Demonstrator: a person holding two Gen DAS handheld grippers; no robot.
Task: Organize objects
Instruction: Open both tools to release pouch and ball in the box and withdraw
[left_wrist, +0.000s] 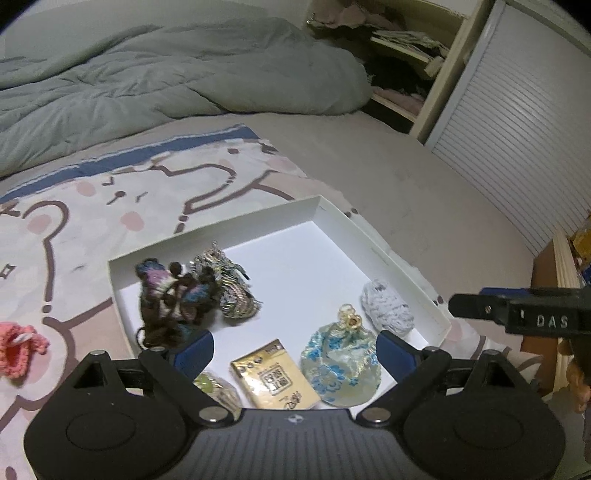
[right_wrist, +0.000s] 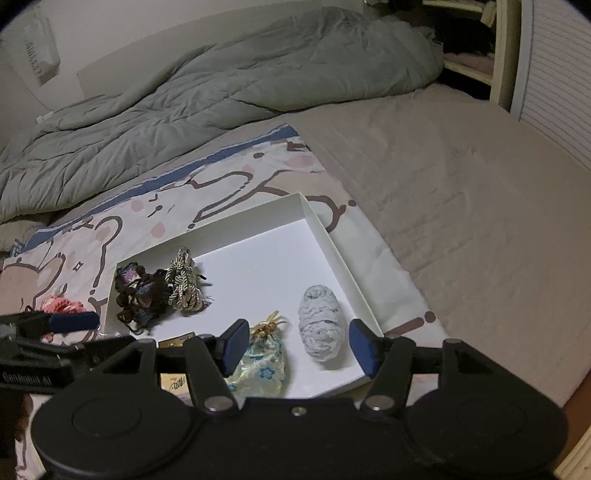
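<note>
you are over the white box (left_wrist: 399, 254), a shallow card tray lying on the cartoon sheet (left_wrist: 110, 206) spread over the bed; it looks light and its thin walls would buckle if pinched hard, so leave it where it is. your left gripper (left_wrist: 295, 350) hangs spread wide above the near part of the box with nothing between its pads, and your right gripper (right_wrist: 295, 345) is also apart and empty, above the white yarn ball (right_wrist: 320, 325).

inside, at the far left, the dark knitted piece (left_wrist: 170, 299) touches the gold-green cord bundle (left_wrist: 229, 288); both look soft and loose, so strands may trail or snag. take each across its bulk. the blue floral pouch (left_wrist: 338, 363) looks silky and probably slippery; its gathered gold neck is the surer hold. the yarn ball will squash, so grip its middle lightly. the gold packet (left_wrist: 275, 373) is stiff and flat, best taken by its edges.

outside the box, well to the left on the sheet, lies the pink crochet piece (left_wrist: 18, 347), soft and light; it seems the one thing left to bring in.

a small greenish item (left_wrist: 216, 387) is half hidden behind your left gripper's body, and i cannot tell what it is. the packet's near end is cut off too.
</note>
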